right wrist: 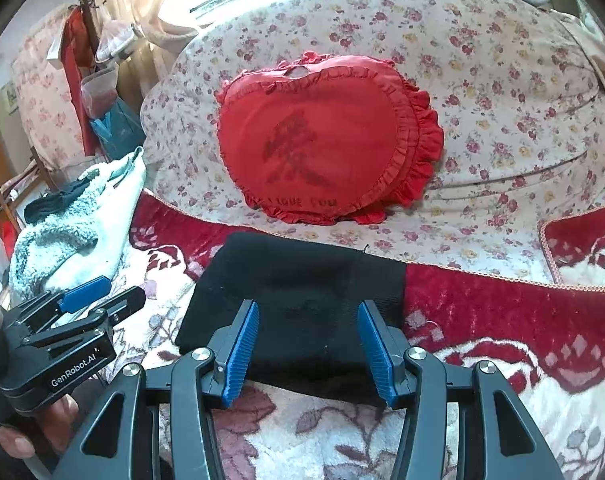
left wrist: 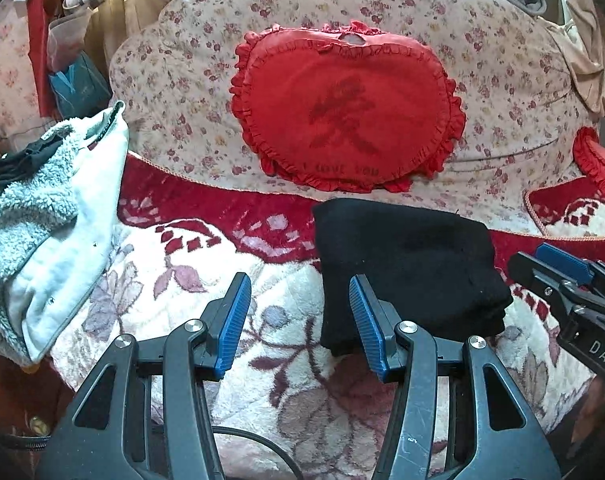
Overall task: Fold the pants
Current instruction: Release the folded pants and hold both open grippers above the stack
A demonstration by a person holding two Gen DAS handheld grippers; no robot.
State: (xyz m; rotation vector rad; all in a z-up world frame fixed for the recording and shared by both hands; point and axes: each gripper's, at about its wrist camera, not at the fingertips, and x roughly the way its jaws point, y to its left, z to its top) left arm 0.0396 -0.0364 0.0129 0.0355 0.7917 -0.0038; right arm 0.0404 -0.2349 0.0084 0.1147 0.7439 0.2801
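Already the black pants (right wrist: pixel 298 312) are lying folded at lower centre, straight ahead of the right tool (right wrist: pixel 308 350), long axis crosswise. Both it and the left tool (left wrist: pixel 300 322) are gaping wide, holding nothing; the right is sitting nearer.

folded black pants (right wrist: pixel 298 312) (between parted jaws)

matt black knit pants (right wrist: pixel 298 300), plush blanket (right wrist: pixel 502 360)

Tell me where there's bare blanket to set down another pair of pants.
Free: blanket between black pants and fleece pile; also right of the pants. Crowded: heart pillow behind.
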